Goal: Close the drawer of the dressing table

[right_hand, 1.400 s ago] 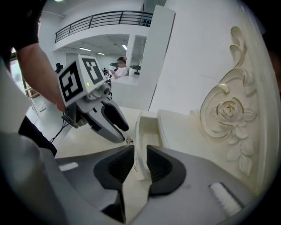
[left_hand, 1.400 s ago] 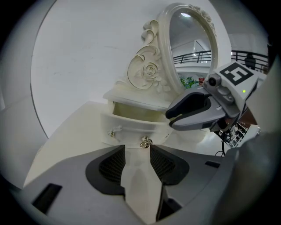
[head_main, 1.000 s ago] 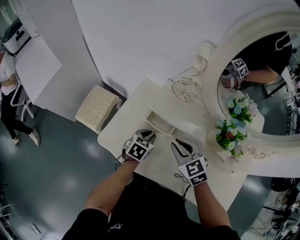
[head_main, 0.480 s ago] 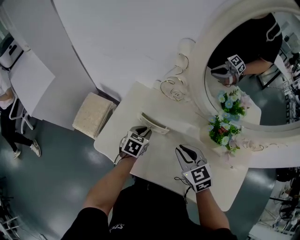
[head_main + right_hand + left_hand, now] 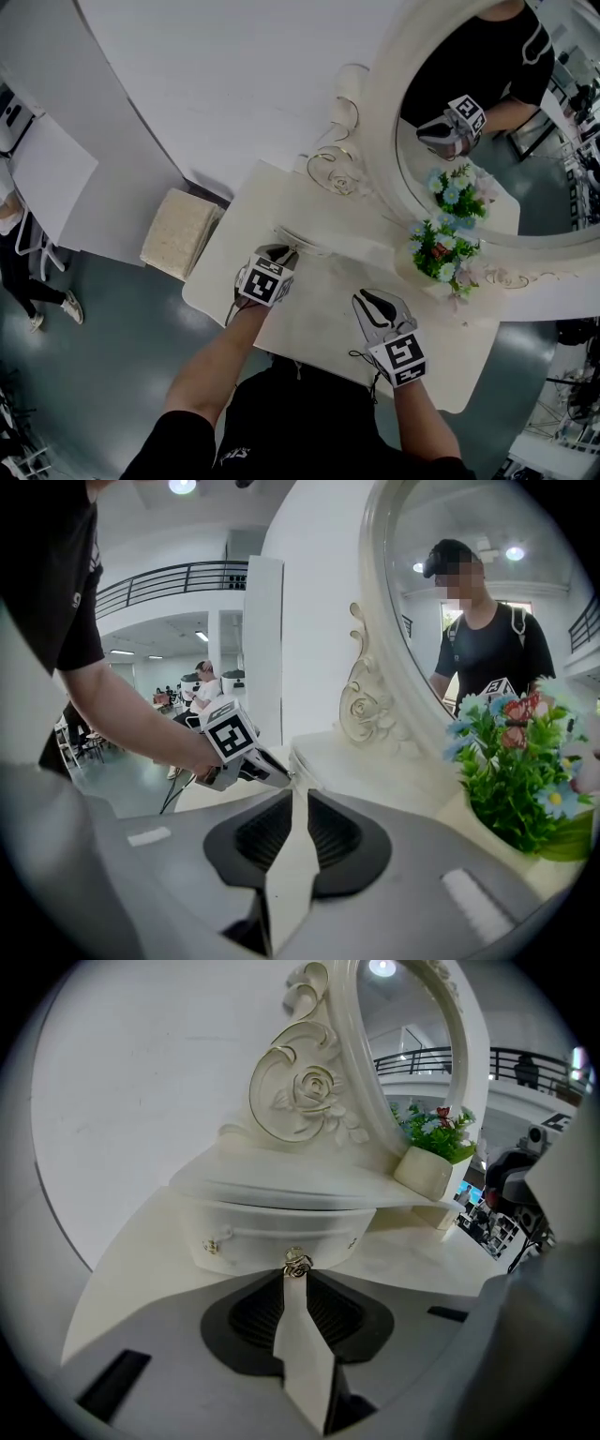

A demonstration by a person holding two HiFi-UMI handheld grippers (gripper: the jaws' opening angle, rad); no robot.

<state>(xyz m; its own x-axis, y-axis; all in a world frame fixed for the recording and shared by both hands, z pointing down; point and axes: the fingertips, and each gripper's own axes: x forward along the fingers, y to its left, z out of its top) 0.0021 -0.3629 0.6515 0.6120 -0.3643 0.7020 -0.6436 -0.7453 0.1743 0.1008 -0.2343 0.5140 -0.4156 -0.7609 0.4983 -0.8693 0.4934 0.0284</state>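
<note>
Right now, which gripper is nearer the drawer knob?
Left. The left gripper pinches the knob at the drawer front; the right gripper hangs back over the tabletop, clear of it, jaws closing on nothing.

left claw [image 5: 278,252] clamped, arm reaching forward | right claw [image 5: 371,299] closing, nothing between

Right claw [image 5: 298,792] closing empty, left claw [image 5: 281,778] ahead

Bright even light, warped dark edges
</note>
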